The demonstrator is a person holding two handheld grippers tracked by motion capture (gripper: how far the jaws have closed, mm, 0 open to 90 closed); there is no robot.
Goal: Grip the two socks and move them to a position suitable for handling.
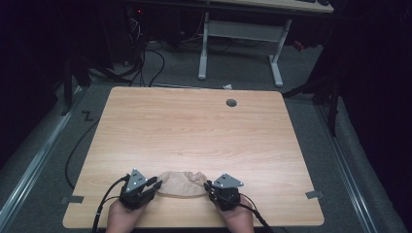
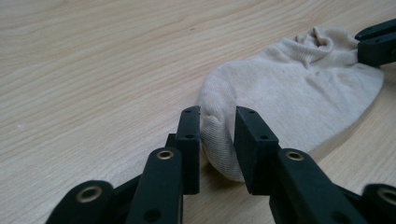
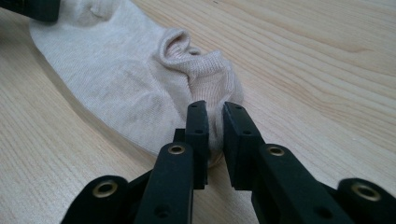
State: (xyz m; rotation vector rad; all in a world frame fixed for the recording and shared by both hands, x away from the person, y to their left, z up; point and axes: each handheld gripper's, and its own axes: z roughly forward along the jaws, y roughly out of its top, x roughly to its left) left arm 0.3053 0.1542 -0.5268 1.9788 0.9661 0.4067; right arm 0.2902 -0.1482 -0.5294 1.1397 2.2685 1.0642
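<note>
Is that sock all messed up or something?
A little. The beige fabric sock lies on the wooden table, and its cuff end is bunched into folds beside the right gripper. No holes or tears show.

the high view looks from above the person's side, forward and down, far enough to take in the whole desk [image 1: 194,131] and the floor behind it. each gripper view sits very near the desk surface and looks low along its own black fingers [image 2: 189,140]. all three views share the beige sock [image 1: 182,183] at the near edge; each gripper view also catches the other gripper's tip.
</note>
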